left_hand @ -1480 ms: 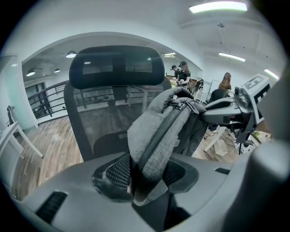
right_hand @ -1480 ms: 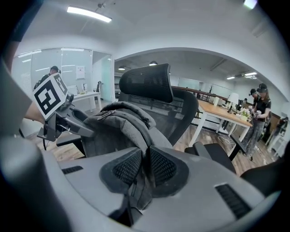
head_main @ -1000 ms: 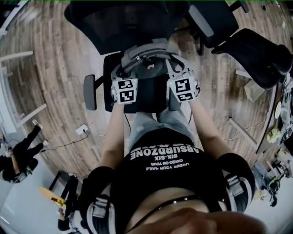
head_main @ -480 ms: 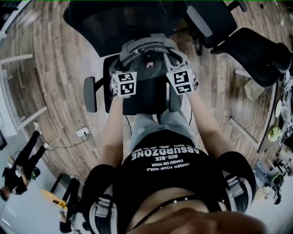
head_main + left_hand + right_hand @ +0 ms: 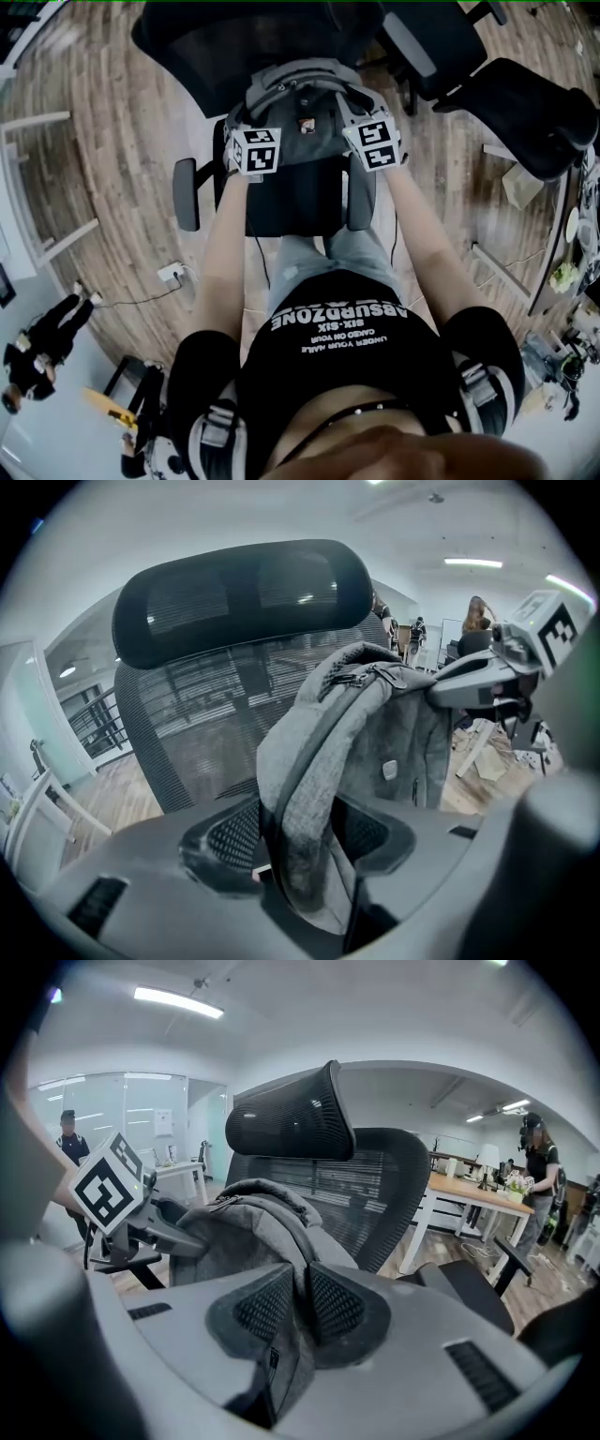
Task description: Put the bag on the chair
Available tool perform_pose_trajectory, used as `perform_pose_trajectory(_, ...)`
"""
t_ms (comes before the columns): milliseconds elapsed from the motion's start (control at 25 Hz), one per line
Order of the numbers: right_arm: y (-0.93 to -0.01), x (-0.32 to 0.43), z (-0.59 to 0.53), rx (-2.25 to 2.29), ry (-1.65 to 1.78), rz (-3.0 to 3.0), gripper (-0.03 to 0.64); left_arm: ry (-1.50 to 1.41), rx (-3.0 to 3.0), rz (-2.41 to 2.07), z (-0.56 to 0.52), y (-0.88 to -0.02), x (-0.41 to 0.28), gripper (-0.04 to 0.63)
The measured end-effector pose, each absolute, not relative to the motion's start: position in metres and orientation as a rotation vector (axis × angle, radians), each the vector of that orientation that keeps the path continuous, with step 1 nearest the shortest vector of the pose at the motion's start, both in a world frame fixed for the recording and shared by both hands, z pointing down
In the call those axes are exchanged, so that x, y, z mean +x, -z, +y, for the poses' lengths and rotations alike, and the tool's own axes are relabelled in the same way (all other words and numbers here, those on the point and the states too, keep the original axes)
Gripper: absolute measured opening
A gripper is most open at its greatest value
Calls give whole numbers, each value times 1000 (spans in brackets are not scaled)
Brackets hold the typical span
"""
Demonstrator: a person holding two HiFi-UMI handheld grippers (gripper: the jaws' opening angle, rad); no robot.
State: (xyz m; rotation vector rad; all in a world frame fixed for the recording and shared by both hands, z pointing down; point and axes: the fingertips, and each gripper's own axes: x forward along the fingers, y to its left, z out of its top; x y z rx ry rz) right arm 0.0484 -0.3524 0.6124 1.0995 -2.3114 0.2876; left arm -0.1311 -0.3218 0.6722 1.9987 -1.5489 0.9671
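Now the bag sits deeper on the chair than a second ago. Both grippers have carried it toward twelve o'clock in the head view. Its grey body stands upright at the rear of the seat, close against the mesh backrest.

The left gripper has just been opening its fingers. In the left gripper view a fold of the bag's side hangs loose between them, with a gap at the three o'clock pad, so that side looks let go. The right gripper stays pinched, its own fingers nearly together with a fold of the bag's fabric clamped between them.

I judge the placing almost done. The weight is probably on the seat already, which leaves the right side's release and both withdrawals.

Room is fair. The backrest closes off twelve o'clock, so the way out is back toward six o'clock, over the bare front of the seat. One armrest flanks the seat at nine o'clock, and the other armrest at three o'clock lies just beside the right forearm. A second chair stands well apart at two o'clock. The loose fold could snag on the left fingers as they retreat.
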Motion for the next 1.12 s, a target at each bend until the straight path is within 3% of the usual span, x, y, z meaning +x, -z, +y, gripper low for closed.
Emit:
perform_pose_trajectory(800,-621,30,-373,1074,-250,-2254,76,-1012,1931,-1587,-345,-687,-150,242)
perform_pose_trajectory(840,-620,29,-371,1052,-255,-2254,84,-1011,1930,-1600,-344,-685,-150,251)
perform_pose_trajectory(960,-615,27,-363,1012,-291,-2248,202,-1003,1929,-1643,-339,-677,-153,271)
perform_pose_trajectory(1120,-593,35,-349,1079,-306,-2290,213,-940,1966,-1671,-326,-652,-153,272)
